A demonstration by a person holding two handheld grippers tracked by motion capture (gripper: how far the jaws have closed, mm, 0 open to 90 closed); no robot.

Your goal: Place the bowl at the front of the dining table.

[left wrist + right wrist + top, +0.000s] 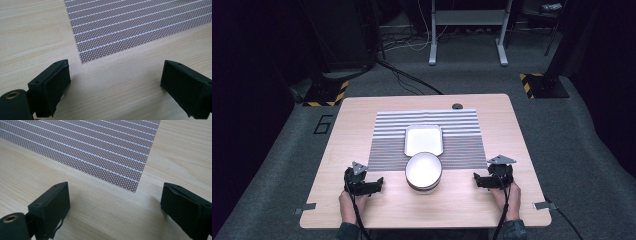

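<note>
— On the near left of the counter (362,107), what was the left tool (373,186) doing?

— It rested low over the bare wood, its jaws spread wide with nothing between them. In the left gripper view the same left tool (115,82) looked straight at the near left corner of the striped mat (140,27), which lay just ahead of it.

— And in the middle?

— The mat (427,137) was laid flat across the counter. A white rectangular tray (424,139) sat on it, and just in front of that a round white bowl (423,171) straddled the mat's near edge, touching or nearly touching the tray. It looked like more than one bowl stacked, though I could not tell for certain.

— And over on the right?

— The right tool (481,181) mirrored the other: jaws as far apart, holding nothing, with the mat's near right corner (135,187) just ahead of it.

— So which step was that, to your eye?

— The very start, I'd say. Both tools stood either side of the bowl, apart from it, and nothing was gripped yet.

— What would the next move call for?

— My guess: one tool swinging inward to the bowl, jaws kept wide enough to straddle its rim, then closing gently so a smooth, rounded dish wouldn't slip or knock the tray behind it.
</note>
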